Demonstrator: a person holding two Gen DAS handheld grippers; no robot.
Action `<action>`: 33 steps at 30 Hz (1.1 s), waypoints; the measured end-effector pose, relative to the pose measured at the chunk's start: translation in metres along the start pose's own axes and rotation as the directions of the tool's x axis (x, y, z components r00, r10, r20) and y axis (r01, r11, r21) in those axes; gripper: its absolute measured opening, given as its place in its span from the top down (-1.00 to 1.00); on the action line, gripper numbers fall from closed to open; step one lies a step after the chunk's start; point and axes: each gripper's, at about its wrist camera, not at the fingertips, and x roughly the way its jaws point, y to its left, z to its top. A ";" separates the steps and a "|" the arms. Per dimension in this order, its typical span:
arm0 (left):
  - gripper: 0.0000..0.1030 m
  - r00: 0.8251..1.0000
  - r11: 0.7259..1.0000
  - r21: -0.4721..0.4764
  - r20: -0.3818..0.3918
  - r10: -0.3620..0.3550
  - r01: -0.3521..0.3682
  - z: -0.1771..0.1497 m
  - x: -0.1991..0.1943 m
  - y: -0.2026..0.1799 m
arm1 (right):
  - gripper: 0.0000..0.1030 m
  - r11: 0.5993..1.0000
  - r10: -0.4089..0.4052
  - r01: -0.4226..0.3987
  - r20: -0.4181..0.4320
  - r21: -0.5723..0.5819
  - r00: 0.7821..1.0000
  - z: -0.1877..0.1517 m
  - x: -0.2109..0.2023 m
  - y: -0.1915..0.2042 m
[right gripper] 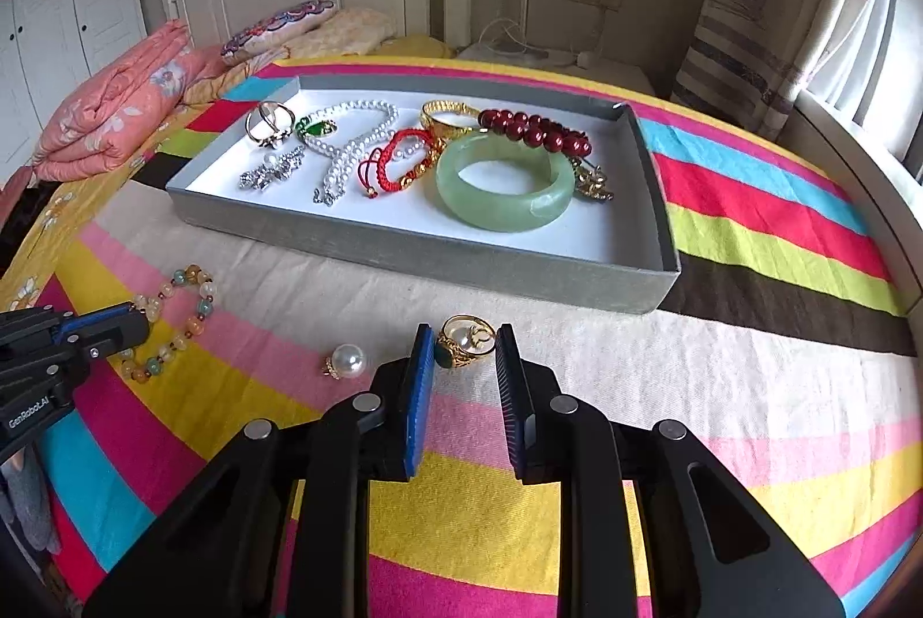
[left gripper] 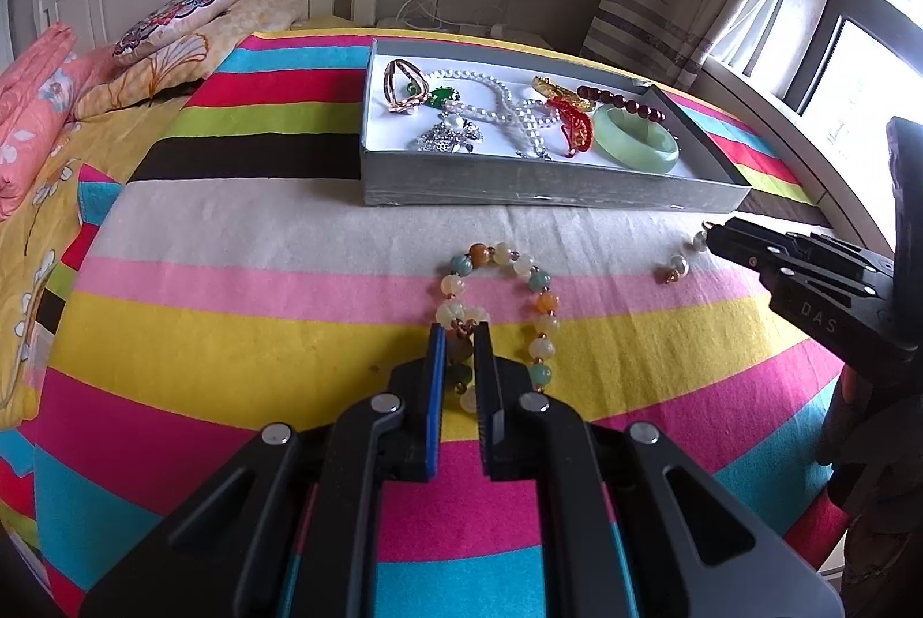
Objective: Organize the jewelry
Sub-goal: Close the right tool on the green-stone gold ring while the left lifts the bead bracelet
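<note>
A grey tray with a white floor holds several pieces: a green jade bangle, red beads, a pearl necklace, a red cord bracelet. My left gripper is shut on the near side of a multicoloured bead bracelet lying on the striped bedspread. My right gripper is open, its fingers either side of a gold ring with a pearl. A loose pearl pendant lies to its left.
The striped bedspread covers the bed. Pillows and a folded pink quilt lie at the far left by the white headboard. A curtain and window are at the right. The right gripper shows at the left wrist view's right edge.
</note>
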 end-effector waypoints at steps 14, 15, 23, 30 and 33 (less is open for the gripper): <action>-0.18 1.000 0.999 0.042 -0.029 0.003 -0.002 0.014 0.010 -0.009 | 0.58 0.996 0.068 -0.072 0.060 0.054 0.996 -0.005 -0.022 -0.019; -0.50 0.999 0.998 0.061 -0.037 0.021 -0.019 0.016 0.013 -0.013 | 0.58 0.995 0.079 -0.083 0.059 0.064 0.995 -0.007 -0.021 -0.022; 0.66 0.997 0.974 0.220 -0.044 0.064 -0.053 0.023 0.028 -0.044 | 0.58 0.981 0.141 -0.149 0.064 0.128 0.988 -0.010 -0.015 -0.037; 0.84 0.999 0.981 0.189 0.034 0.025 -0.031 0.021 0.001 -0.041 | 0.58 0.973 0.177 -0.189 0.094 0.131 0.980 -0.012 -0.025 -0.039; 0.84 0.997 0.979 0.198 0.071 0.029 -0.043 0.027 -0.022 -0.040 | 0.58 0.973 0.181 -0.197 0.126 0.122 0.975 -0.008 -0.037 -0.039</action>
